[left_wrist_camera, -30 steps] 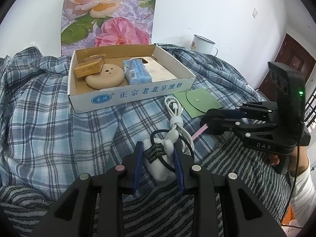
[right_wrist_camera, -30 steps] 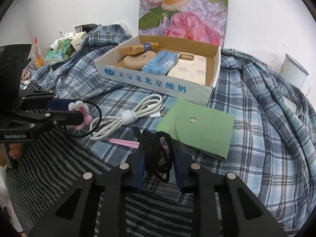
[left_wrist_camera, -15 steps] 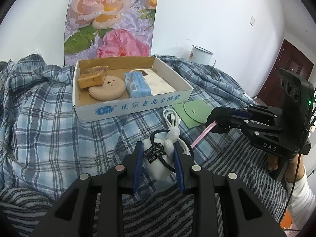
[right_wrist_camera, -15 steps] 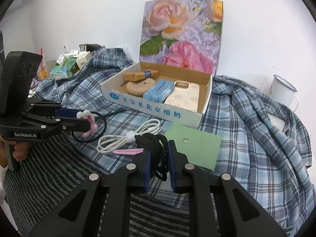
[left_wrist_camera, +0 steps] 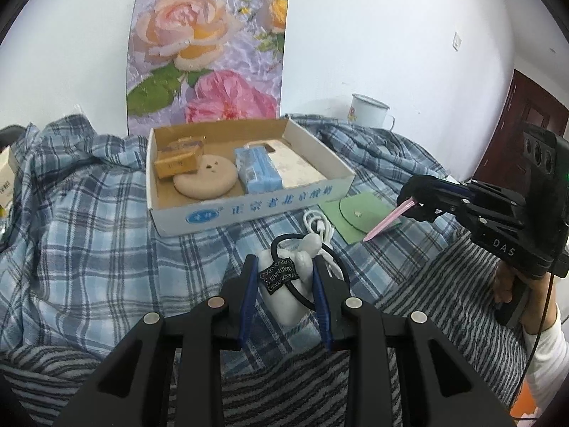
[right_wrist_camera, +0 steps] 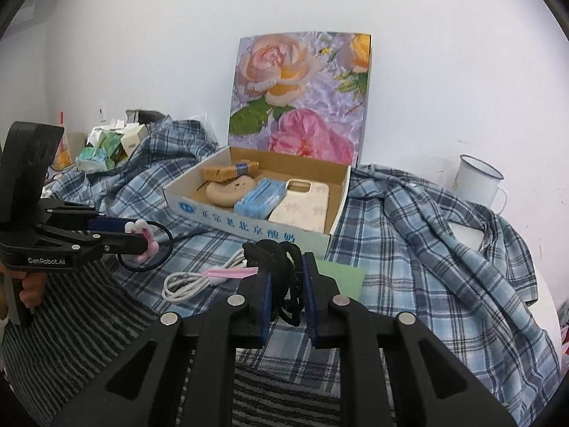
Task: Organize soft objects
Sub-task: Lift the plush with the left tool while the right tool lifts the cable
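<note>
My left gripper (left_wrist_camera: pixel 284 261) is shut on a white plush bunny hair tie (left_wrist_camera: pixel 281 302) with a black elastic loop and a dark label, held just above the plaid cloth. From the right wrist view the same gripper (right_wrist_camera: pixel 142 240) shows at the left with the bunny hair tie (right_wrist_camera: pixel 140 231). My right gripper (right_wrist_camera: pixel 286 265) is shut on a black hair tie (right_wrist_camera: pixel 281 259) whose pink strip (right_wrist_camera: pixel 231 272) sticks out to the left. It appears at the right of the left wrist view as the right gripper (left_wrist_camera: pixel 414 201), raised off the cloth, pink strip (left_wrist_camera: pixel 387 219) hanging.
An open cardboard box (left_wrist_camera: pixel 249 210) holds a yellow packet, a beige round pad, a blue tissue pack and a phone case. A white cable (left_wrist_camera: pixel 316 222) and green pouch (left_wrist_camera: pixel 359 213) lie before it. An enamel mug (right_wrist_camera: pixel 476 181) stands far right, cartons (right_wrist_camera: pixel 106 146) far left.
My right gripper has closed on the black hair tie and lifted it off the cloth, pink strip now dangling. Both views have tilted upward. The left gripper keeps its hold.
</note>
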Available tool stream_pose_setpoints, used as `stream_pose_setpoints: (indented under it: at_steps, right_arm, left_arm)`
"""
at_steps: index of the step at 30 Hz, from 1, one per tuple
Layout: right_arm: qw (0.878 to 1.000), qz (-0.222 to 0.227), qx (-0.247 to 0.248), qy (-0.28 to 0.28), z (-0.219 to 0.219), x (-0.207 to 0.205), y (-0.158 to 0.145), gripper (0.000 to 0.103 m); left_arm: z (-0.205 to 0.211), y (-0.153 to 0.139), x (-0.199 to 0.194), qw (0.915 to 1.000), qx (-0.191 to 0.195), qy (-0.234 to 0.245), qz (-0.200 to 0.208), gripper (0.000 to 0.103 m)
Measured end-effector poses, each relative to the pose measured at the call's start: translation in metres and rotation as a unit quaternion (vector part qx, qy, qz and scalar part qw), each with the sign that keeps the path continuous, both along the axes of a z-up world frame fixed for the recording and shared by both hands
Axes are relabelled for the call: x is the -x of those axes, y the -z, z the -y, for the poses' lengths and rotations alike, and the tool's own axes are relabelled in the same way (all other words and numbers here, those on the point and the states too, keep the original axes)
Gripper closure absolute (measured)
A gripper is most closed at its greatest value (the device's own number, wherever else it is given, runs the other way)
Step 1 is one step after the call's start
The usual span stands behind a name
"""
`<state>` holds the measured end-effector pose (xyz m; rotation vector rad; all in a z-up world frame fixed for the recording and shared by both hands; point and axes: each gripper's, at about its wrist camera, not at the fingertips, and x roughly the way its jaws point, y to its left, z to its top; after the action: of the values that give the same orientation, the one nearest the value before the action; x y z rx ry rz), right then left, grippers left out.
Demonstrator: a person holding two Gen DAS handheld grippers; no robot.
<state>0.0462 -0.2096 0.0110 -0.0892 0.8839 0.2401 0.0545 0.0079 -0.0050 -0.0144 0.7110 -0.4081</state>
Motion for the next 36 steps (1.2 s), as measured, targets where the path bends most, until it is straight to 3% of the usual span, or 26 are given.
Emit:
stream_pose_setpoints:
  at_steps: [16,36]
  right_arm:
    - [0.995,0.095,0.005,-0.002,-0.004,0.0,-0.059,0.088]
    - [0.983,0.176,-0.036,-0.039,-0.031,-0.023,-0.129,0.088]
  left_arm:
    - [-0.011,-0.025,0.004,0.9973,-0.024,-0.048,0.049,0.072]
    - [-0.016,-0.135,0.021,0.9853,-0.003,-0.078,0.152,0.072]
